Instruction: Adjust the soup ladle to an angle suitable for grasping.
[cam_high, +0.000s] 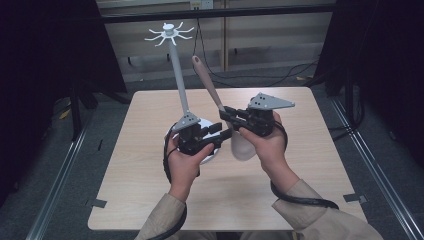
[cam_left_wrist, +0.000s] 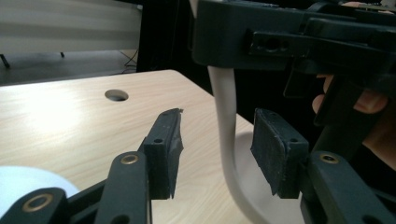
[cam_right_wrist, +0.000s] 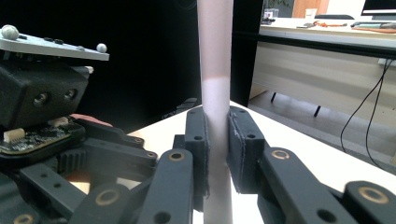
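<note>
While the right tool (cam_right_wrist: 217, 149) clamps the spatula (cam_high: 216, 95) handle steady, the left tool (cam_left_wrist: 219, 149), unclenched, straddles its neck for a handover.

The 2 grippers crowd the middle of the worktop (cam_high: 150, 165), the left gripper (cam_high: 226, 134) reaching right under the right gripper (cam_high: 224, 113), so nothing passes between them. The spatula (cam_high: 215, 97) slants up and far-left from the right gripper's fingers (cam_right_wrist: 245, 149), close beside the upright hook stand (cam_high: 179, 75) whose white base (cam_high: 209, 156) sits under the left hand. The worktop's left side, right edge and near strip lie bare. A hole (cam_left_wrist: 116, 95) marks the surface.
</note>
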